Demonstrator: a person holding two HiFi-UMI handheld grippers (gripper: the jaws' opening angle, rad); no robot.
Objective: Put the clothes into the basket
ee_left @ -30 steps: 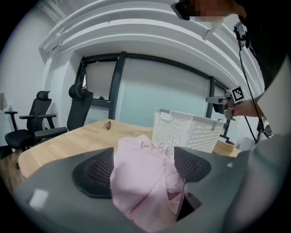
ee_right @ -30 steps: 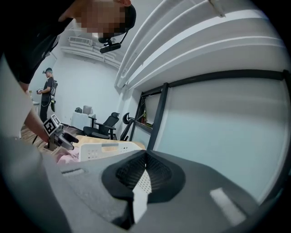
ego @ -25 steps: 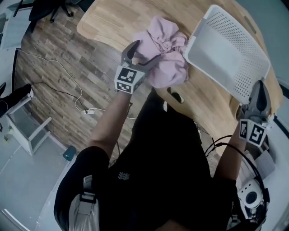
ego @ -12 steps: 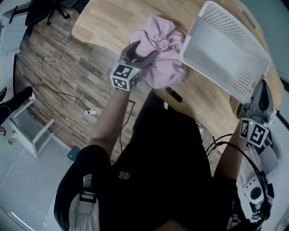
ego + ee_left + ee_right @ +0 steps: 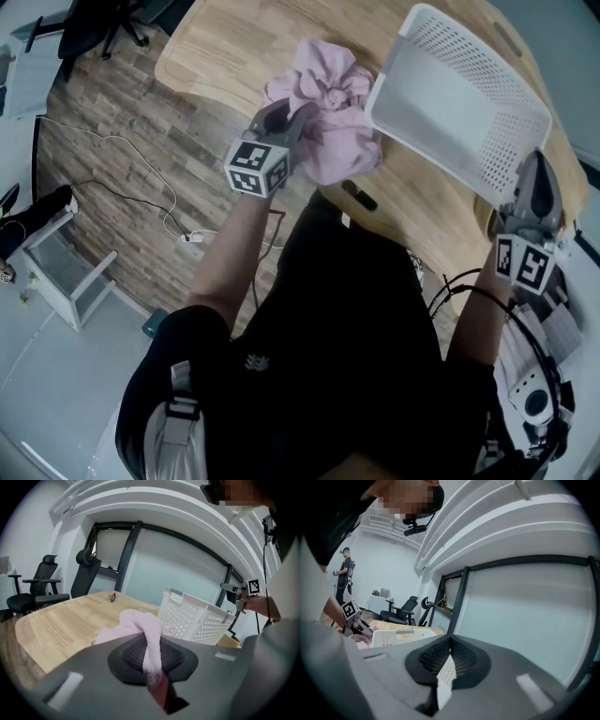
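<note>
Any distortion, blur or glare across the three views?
Head view: strong fisheye, basket rim bows, dim but sharp. Left gripper view: dark round vignette, pink cloth soft up close, table crisp. Right gripper view: same vignette, pale window glow.

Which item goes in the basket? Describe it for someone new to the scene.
On the light wooden table, look beside the tilted white perforated basket. The crumpled pink garment is bunched there, the left gripper closing its jaws on a fold. It's the only soft, pink thing there.

Head view steeply down over table (image 5: 234, 47), left gripper view low across it — right gripper view opposite, basket (image 5: 469, 103) shared.
</note>
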